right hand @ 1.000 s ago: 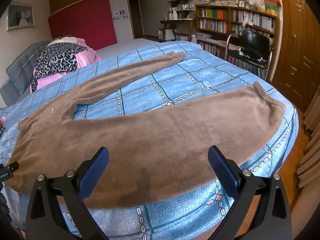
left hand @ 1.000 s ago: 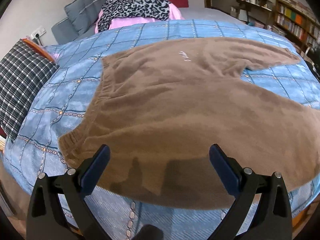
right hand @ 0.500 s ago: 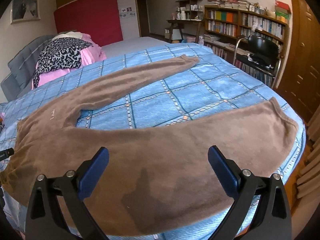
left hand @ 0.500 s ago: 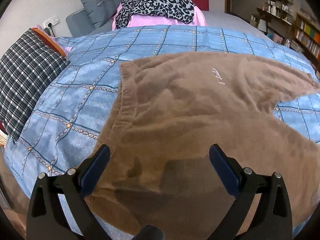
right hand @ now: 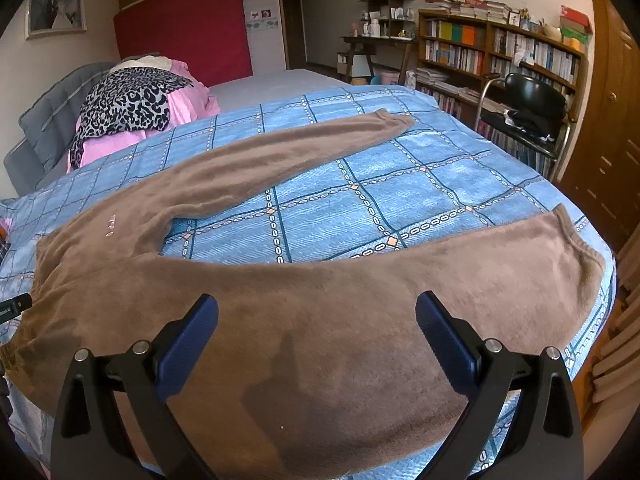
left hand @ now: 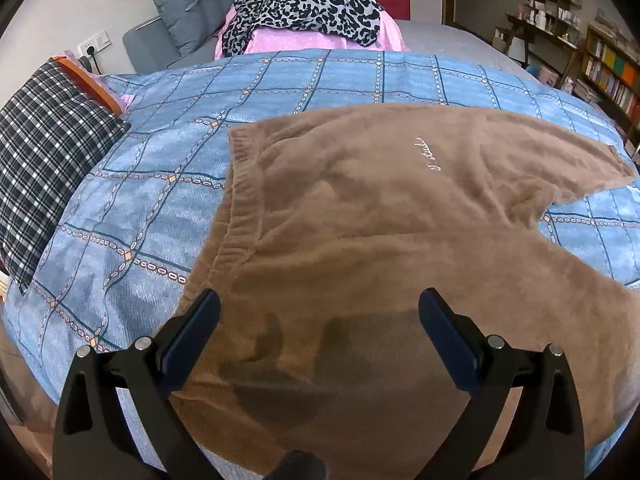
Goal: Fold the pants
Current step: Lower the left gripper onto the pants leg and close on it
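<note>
A: On the blue bedspread (right hand: pixel 420 184) the brown pants (right hand: pixel 320 300) lie flat, legs splayed. Left gripper (left hand: pixel 318 320)?
B: Jaws wide apart above the waistband end. Right gripper (right hand: pixel 316 320) gapes too, over the near leg.

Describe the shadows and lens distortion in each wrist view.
Left wrist view: dark gripper shadows fall on the brown pants between the open left gripper; the fisheye bulges the blue bedspread. Right wrist view: a shadow lies on the near leg between the open right gripper; the bookshelf bends, corners vignette black.
</note>
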`<move>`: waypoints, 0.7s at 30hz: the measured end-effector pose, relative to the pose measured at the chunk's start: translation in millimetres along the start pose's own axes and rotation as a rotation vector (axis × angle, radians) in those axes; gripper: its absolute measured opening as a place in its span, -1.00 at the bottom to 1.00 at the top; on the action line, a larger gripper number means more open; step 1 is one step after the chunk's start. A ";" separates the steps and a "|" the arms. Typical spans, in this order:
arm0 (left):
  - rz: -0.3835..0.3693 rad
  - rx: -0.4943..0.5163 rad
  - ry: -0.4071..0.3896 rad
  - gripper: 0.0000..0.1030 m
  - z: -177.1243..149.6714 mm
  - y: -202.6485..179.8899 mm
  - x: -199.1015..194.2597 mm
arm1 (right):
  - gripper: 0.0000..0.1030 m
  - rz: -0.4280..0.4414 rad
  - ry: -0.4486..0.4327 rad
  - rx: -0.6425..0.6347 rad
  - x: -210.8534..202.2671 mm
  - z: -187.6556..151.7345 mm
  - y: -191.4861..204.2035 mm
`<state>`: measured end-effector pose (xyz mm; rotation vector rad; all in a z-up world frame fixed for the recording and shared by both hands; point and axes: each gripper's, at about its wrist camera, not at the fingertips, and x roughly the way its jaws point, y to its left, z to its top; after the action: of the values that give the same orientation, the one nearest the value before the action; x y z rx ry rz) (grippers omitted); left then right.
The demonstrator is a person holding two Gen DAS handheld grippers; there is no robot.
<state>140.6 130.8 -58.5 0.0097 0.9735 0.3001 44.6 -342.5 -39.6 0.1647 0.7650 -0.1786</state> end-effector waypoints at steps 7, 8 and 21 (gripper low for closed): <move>0.024 -0.023 0.004 0.95 28.7 20.8 20.0 | 0.91 0.004 0.019 -0.021 10.3 9.2 13.2; 0.030 -0.029 0.008 0.95 34.0 25.6 24.8 | 0.91 0.006 0.024 -0.024 12.8 10.6 15.7; 0.016 -0.145 0.041 0.95 122.1 100.0 120.6 | 0.91 0.027 0.092 -0.070 52.6 27.4 63.6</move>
<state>278.7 272.8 -73.2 -0.1217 0.9911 0.3866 114.2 -291.8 -51.6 0.1168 0.8590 -0.1193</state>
